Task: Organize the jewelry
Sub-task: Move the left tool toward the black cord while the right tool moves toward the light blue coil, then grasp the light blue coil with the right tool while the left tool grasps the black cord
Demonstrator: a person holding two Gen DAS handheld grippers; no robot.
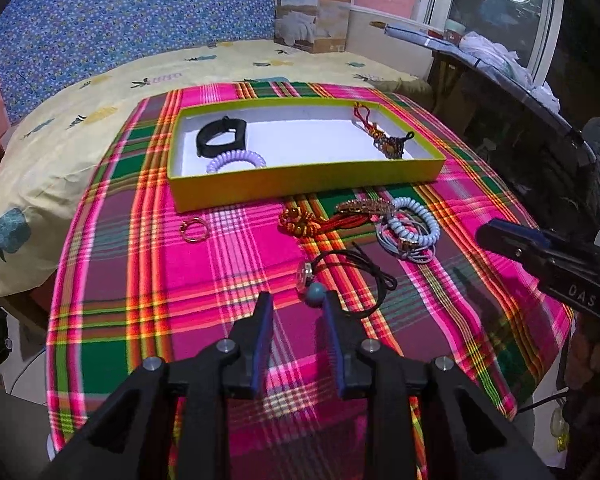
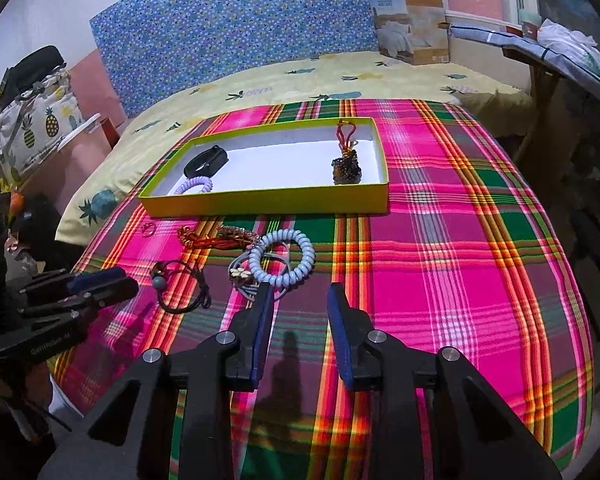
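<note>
Left gripper (image 1: 296, 300) open, nothing held, jaws straddling blue bead (image 1: 315, 291) on black cord necklace (image 1: 364, 276). Right gripper (image 2: 298, 292) open too, empty, left finger just touching grey hair ties (image 2: 256, 288) under pale coil bracelet (image 2: 284, 258).

Step, by judgement: reaching for loose pieces on plaid cloth (image 1: 140, 280), near side of yellow tray (image 1: 300, 184). Next: lower, close on cord, lift, carry far into tray.

Already in tray: black band (image 1: 216, 136), lilac coil (image 1: 236, 160), beaded charm (image 1: 384, 136). Loose: gold ring (image 1: 194, 230), red tassel piece (image 1: 304, 222). Coil, ties and tassel tangled together; risk of dragging neighbours.
</note>
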